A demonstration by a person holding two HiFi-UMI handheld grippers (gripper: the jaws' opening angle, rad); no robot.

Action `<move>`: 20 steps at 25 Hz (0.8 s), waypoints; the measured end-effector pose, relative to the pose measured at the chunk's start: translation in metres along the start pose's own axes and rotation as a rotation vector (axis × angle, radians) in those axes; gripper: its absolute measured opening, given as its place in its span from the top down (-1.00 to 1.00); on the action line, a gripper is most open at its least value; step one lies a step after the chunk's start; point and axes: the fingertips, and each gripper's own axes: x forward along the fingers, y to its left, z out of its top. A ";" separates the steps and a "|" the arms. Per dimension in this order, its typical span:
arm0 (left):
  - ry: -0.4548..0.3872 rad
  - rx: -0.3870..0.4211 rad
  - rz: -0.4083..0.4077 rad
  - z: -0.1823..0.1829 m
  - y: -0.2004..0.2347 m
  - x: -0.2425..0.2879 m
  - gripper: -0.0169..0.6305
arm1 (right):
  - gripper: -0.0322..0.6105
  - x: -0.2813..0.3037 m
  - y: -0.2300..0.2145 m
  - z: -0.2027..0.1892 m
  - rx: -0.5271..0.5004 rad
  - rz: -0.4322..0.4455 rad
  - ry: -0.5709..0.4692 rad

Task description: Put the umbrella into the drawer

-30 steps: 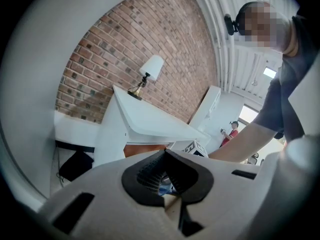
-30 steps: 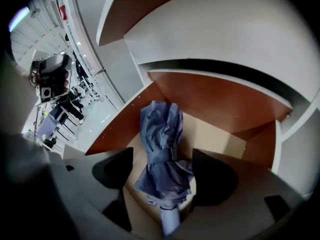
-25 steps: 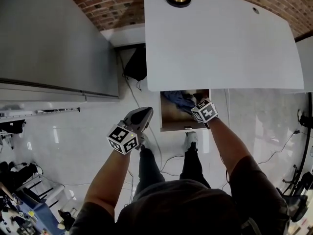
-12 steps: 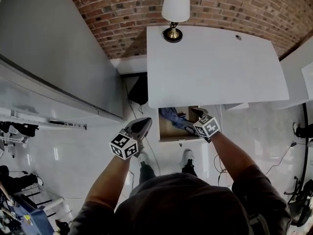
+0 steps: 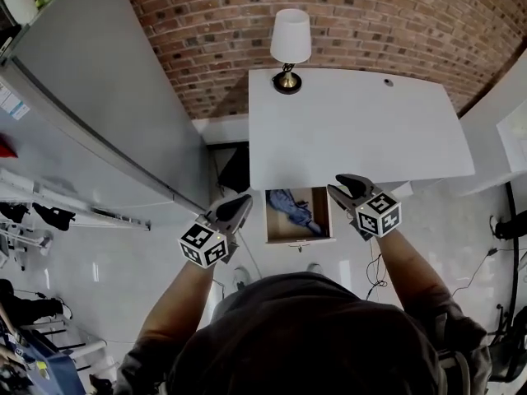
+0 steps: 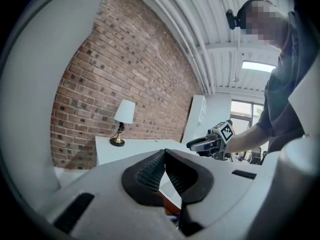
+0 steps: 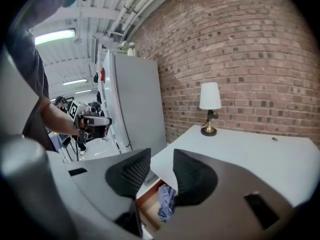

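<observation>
The blue folded umbrella (image 5: pixel 291 209) lies inside the open wooden drawer (image 5: pixel 319 217) under the front edge of the white desk (image 5: pixel 354 130). Nothing holds it. In the right gripper view the umbrella (image 7: pixel 165 202) shows below the jaws, in the drawer (image 7: pixel 148 202). My right gripper (image 5: pixel 347 189) is raised above the drawer's right side, and its jaws (image 7: pixel 161 160) stand open and empty. Left of the drawer my left gripper (image 5: pixel 239 206) hangs over the floor, shut with nothing in it (image 6: pixel 165 154). Each gripper appears in the other's view: right gripper (image 6: pixel 206 143), left gripper (image 7: pixel 93 122).
A lamp (image 5: pixel 290 45) with a white shade stands at the desk's back edge against the brick wall (image 5: pixel 395 15). A tall grey cabinet (image 5: pixel 107 113) stands left of the desk. White furniture (image 5: pixel 506 130) is at the right. Cables (image 5: pixel 372 270) lie on the pale floor.
My right gripper has let go of the umbrella, which stays in the drawer, and has risen out above desk height. Both grippers and the head camera have moved up and back.
</observation>
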 end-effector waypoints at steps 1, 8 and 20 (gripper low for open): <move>-0.008 0.010 0.002 0.007 -0.002 -0.002 0.95 | 0.52 -0.010 -0.002 0.010 0.000 -0.013 -0.028; -0.087 0.035 0.016 0.047 -0.010 -0.011 0.95 | 0.92 -0.072 -0.026 0.062 0.020 -0.108 -0.221; -0.121 0.069 0.022 0.070 -0.015 -0.016 0.95 | 0.92 -0.082 -0.020 0.081 0.033 -0.074 -0.307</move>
